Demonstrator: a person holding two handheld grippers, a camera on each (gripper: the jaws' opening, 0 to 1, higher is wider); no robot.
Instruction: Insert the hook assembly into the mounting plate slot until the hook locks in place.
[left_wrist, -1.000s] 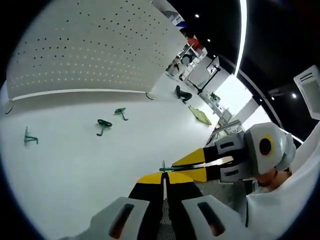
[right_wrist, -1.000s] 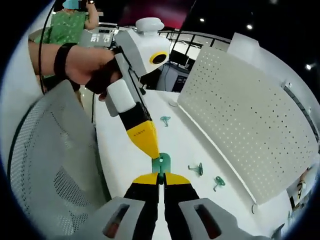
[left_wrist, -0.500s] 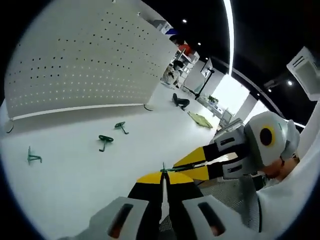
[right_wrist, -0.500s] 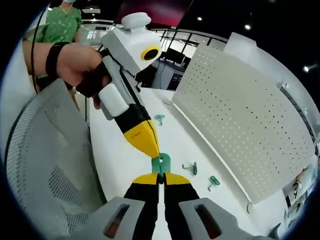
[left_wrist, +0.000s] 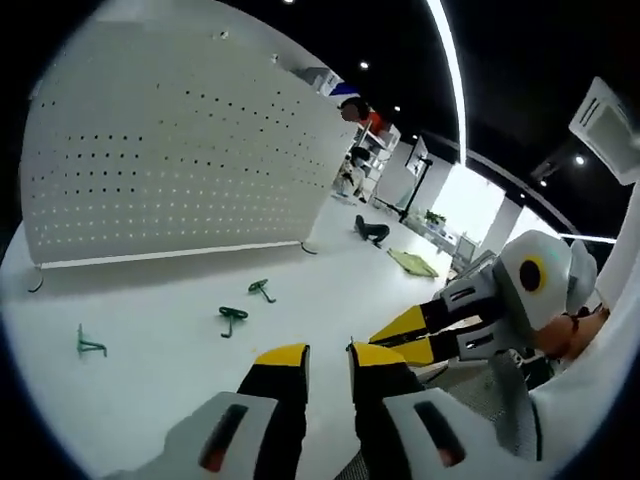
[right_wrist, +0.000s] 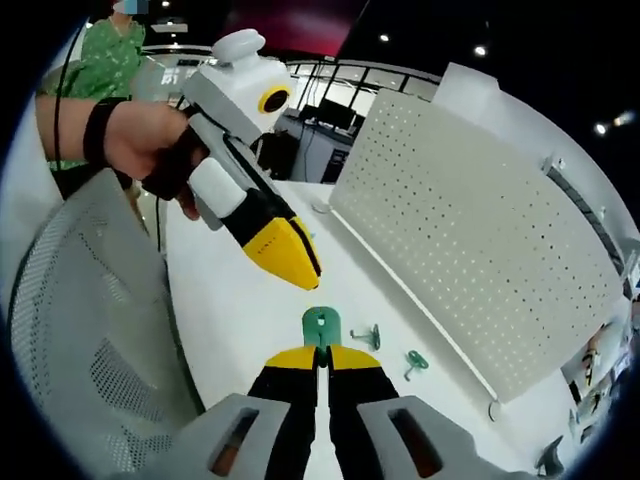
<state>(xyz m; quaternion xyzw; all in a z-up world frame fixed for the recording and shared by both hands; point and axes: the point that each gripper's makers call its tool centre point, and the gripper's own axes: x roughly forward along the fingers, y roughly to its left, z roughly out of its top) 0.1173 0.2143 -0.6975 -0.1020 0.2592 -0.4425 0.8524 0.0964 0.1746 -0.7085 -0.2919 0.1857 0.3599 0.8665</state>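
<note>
Now the right gripper (right_wrist: 320, 357) pinched the green hook assembly (right_wrist: 320, 325) at its tips, plate end standing up past the jaws — the pegboard (right_wrist: 470, 230), presumably the mounting plate, lay off to its right across the white tabletop (right_wrist: 230, 310). Left gripper (left_wrist: 327, 352) hung spread and empty just beside it, so the right one was nearer the job. Spare hooks (left_wrist: 233, 318) sat near the board's foot.

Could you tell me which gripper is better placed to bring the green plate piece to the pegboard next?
The right gripper, probably: it is shut on the green plate piece, while the left gripper is open, holding nothing.
</note>
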